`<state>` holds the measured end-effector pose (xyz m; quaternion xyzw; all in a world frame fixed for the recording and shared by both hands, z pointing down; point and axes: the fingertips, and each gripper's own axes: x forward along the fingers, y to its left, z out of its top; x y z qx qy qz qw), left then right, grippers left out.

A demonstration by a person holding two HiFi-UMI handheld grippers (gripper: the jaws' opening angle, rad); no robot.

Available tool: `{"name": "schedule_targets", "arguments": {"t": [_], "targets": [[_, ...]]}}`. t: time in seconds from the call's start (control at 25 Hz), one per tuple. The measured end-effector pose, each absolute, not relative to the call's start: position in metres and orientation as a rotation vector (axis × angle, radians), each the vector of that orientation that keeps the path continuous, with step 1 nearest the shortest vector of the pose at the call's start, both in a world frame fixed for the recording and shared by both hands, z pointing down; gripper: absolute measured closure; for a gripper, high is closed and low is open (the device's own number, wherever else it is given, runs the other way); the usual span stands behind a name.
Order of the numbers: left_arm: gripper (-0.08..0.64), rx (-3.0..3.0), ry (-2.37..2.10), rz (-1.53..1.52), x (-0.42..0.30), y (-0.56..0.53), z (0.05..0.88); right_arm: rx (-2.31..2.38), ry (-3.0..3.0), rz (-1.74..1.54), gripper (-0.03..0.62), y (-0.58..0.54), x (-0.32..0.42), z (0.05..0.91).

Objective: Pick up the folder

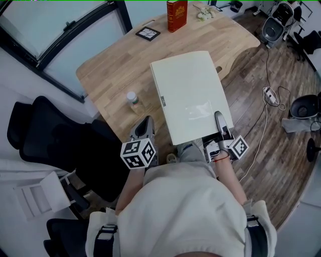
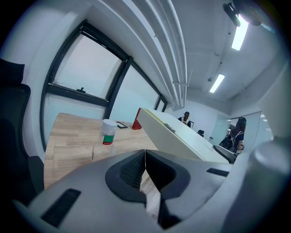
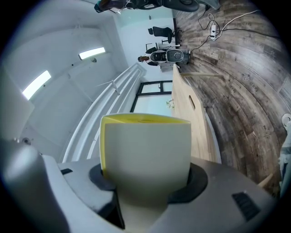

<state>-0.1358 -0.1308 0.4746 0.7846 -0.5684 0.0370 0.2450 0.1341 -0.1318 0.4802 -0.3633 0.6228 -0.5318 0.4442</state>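
Observation:
The folder [image 1: 190,95] is a pale cream flat binder, seen in the head view above the near right part of the wooden table [image 1: 115,65]. My right gripper [image 1: 220,125] is shut on its near right corner. In the right gripper view the folder [image 3: 145,150] fills the space between the jaws, its yellow edge on top. My left gripper [image 1: 144,128] hovers at the table's near edge, left of the folder and apart from it, jaws shut on nothing. The left gripper view shows the folder [image 2: 182,136] raised and tilted on the right.
A small white-capped bottle [image 1: 133,100] stands on the table just beyond the left gripper. A red book [image 1: 176,15] and a black-framed square card [image 1: 148,33] sit at the far end. A black chair [image 1: 45,135] is on the left; cables [image 1: 271,95] lie on the floor at the right.

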Motion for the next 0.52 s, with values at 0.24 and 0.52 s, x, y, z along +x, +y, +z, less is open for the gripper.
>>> {"name": "schedule_targets", "arguments": {"t": [0.24,0.52], "targets": [[0.538,2.134,-1.558,0.100,-0.1360,-0.1311,0.4764,-0.901,1.545,-1.329,0.313,-0.1330,0.1327,0.4826],[0.538,2.140,-1.556,0.099,-0.1334,-0.1326,0.4739,-0.902,1.560,-1.328,0.313,-0.1348,0.1318,0.4794]]}}
